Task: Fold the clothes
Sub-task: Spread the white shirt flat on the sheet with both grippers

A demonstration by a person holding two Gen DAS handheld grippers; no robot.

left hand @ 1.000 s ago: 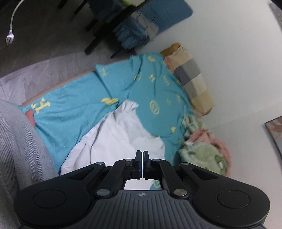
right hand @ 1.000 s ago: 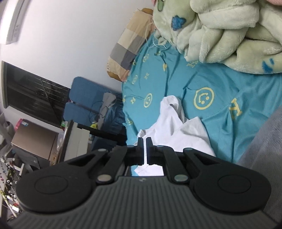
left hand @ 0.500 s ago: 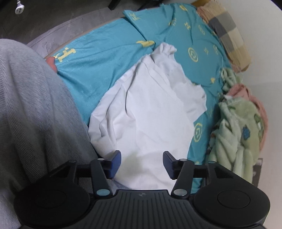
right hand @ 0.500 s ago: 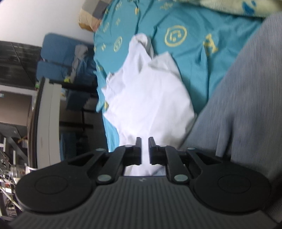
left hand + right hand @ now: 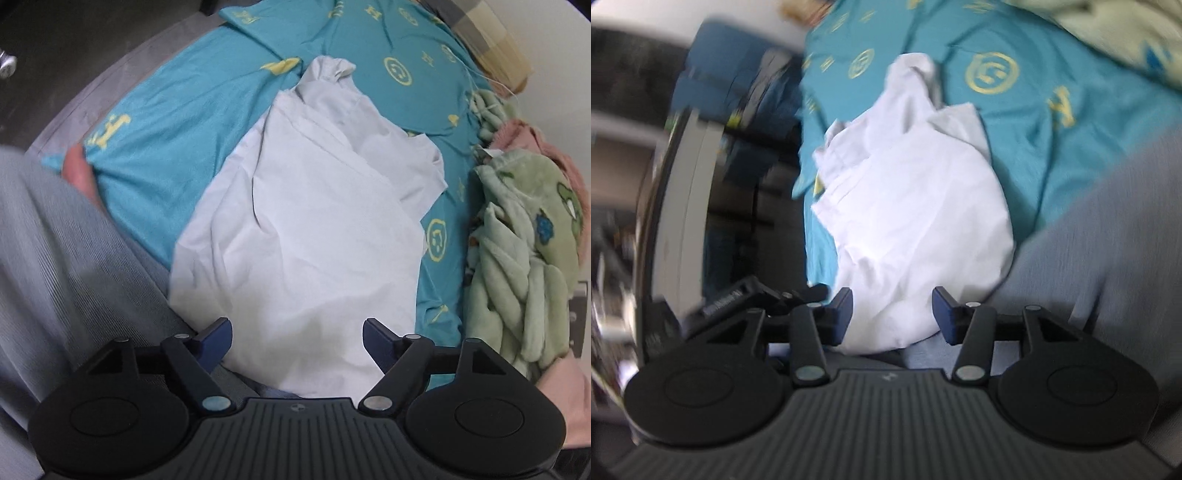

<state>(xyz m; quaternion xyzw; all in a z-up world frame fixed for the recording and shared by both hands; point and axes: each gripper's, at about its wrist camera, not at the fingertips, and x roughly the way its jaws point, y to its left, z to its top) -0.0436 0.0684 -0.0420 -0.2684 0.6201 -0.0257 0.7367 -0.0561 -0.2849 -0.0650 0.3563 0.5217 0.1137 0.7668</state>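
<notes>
White garment (image 5: 310, 229) laid crumpled on teal bed sheet (image 5: 166, 155), near edge draped onto grey-clad lap. Left gripper (image 5: 297, 334) and right gripper (image 5: 892, 308) held above near edge, jaws opening, nothing gripped.

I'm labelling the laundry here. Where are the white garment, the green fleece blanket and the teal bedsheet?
white garment (image 5: 314, 229), left wrist view, on its crumpled middle.
green fleece blanket (image 5: 524, 258), left wrist view, on its bunched folds at the right.
teal bedsheet (image 5: 166, 147), left wrist view, on a bare stretch left of the garment.
</notes>
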